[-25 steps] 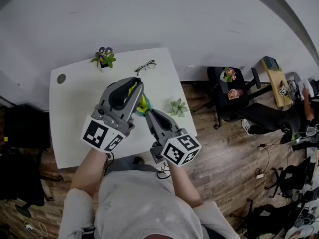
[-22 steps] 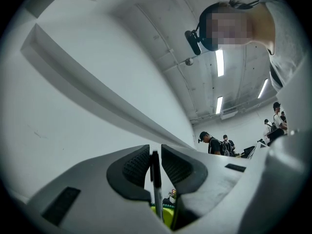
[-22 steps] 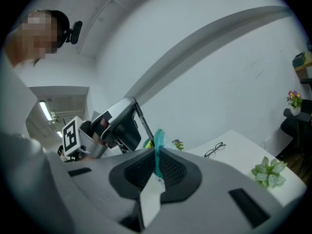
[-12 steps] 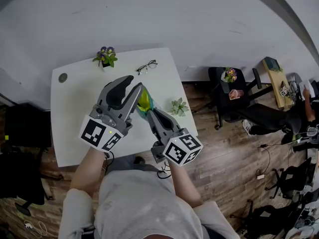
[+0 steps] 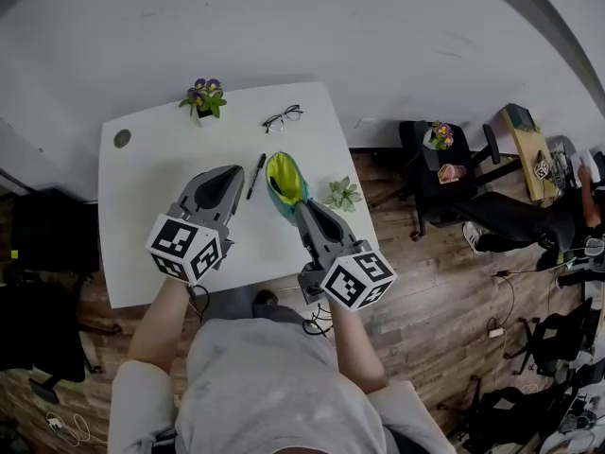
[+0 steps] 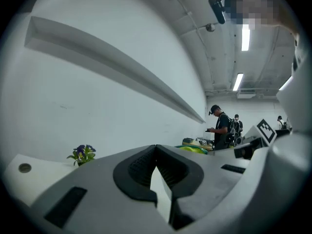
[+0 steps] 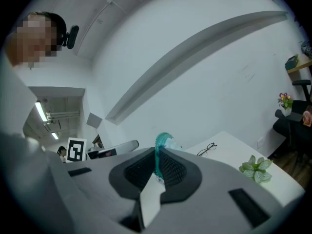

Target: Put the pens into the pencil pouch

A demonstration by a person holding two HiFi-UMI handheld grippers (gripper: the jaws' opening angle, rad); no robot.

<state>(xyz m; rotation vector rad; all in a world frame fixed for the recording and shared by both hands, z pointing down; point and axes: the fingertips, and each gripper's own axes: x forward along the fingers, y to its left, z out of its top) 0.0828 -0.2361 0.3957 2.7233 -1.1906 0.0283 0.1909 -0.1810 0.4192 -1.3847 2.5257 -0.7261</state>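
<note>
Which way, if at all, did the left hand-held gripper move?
Yes: left hand-held gripper backed away from the eyeglasses toward the person; jaws just closed, empty.

Overhead head view; 2 level views share table [image 5: 142, 197].

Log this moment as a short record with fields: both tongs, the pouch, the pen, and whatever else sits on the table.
left tongs: shut, just closed, nothing between them
right tongs: shut on the rim of the teal and yellow-green fabric pouch
pouch: mouth open, facing the head camera
slim black pen: lying on the white table, outside the pouch, between it and the left tongs
other items on table: black-framed glasses, small pot of purple flowers, small green succulent
</note>
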